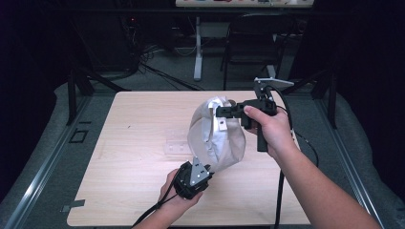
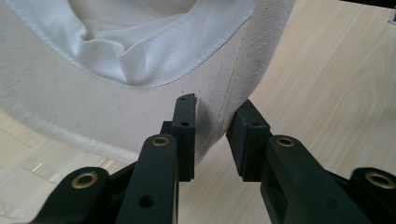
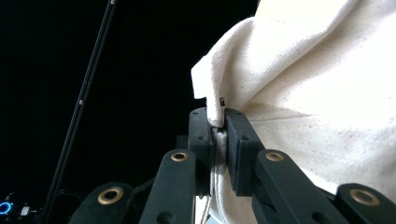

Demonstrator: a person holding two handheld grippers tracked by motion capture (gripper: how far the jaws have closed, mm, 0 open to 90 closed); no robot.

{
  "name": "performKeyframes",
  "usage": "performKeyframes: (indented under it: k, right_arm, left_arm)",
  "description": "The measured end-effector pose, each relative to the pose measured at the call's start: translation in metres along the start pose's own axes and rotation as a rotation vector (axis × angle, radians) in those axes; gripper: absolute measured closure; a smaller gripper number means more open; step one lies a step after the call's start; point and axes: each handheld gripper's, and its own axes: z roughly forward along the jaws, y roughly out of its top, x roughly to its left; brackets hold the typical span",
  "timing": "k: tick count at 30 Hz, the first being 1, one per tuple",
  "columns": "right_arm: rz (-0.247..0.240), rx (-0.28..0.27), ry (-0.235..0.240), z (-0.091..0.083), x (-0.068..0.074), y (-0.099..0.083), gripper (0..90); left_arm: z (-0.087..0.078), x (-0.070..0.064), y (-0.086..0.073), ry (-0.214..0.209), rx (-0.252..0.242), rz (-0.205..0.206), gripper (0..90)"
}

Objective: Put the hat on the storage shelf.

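Dark curtains and a black chair (image 1: 253,43) are being seen behind the pale wooden counter (image 1: 138,191), on which a clear plastic piece (image 1: 177,147) is lying flat.

A white cloth cap (image 1: 217,138) is being held up above the counter between the two grippers. The right gripper (image 1: 220,111) is being held at the cap's upper edge; in the right gripper view its fingers (image 3: 201,135) are being pressed together on a folded seam of the cap (image 3: 317,93), with fabric pinched between them and rising just above their tips.

The left gripper (image 1: 200,167) is being held at the cap's lower edge. In the left gripper view its fingers (image 2: 184,126) are being kept parted, and the cap's rim (image 2: 140,102) is being straddled by them: fabric is lying in the gap, touching the one finger, while the other is standing just beside the cloth. The cap's stitched inner band is being shown beyond the fingertips.
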Motion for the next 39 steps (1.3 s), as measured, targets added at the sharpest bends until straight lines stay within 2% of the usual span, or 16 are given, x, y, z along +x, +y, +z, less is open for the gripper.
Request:
performKeyframes:
  k: [9,12,16,20,25,32,39]
  right_arm:
    - [-0.008,-0.007,0.004,0.001,0.003,0.001,81.9]
    - [-0.007,-0.013,0.006,0.002,0.004,0.002,81.9]
    - [-0.009,-0.014,0.007,0.002,0.003,0.003,81.9]
    - [-0.003,-0.017,0.007,0.002,0.001,0.003,82.0]
    - [-0.004,-0.012,0.004,0.004,-0.002,0.003,82.0]
    - [0.003,-0.018,0.006,0.004,-0.007,0.003,82.0]
    - [0.009,-0.018,-0.012,0.008,-0.014,0.003,82.0]
  left_arm:
    - [-0.007,0.014,0.002,-0.012,-0.011,-0.011,80.9]
    - [-0.009,0.024,0.003,-0.032,-0.035,-0.043,82.1]
    - [-0.009,0.042,0.002,-0.083,-0.067,-0.109,82.5]
    - [-0.007,0.052,0.003,-0.094,-0.086,-0.129,82.8]
    - [0.0,0.064,0.006,-0.146,-0.113,-0.161,83.4]
    - [0.011,0.077,0.01,-0.151,-0.137,-0.165,83.3]
    - [0.023,0.082,0.01,-0.149,-0.144,-0.18,83.1]
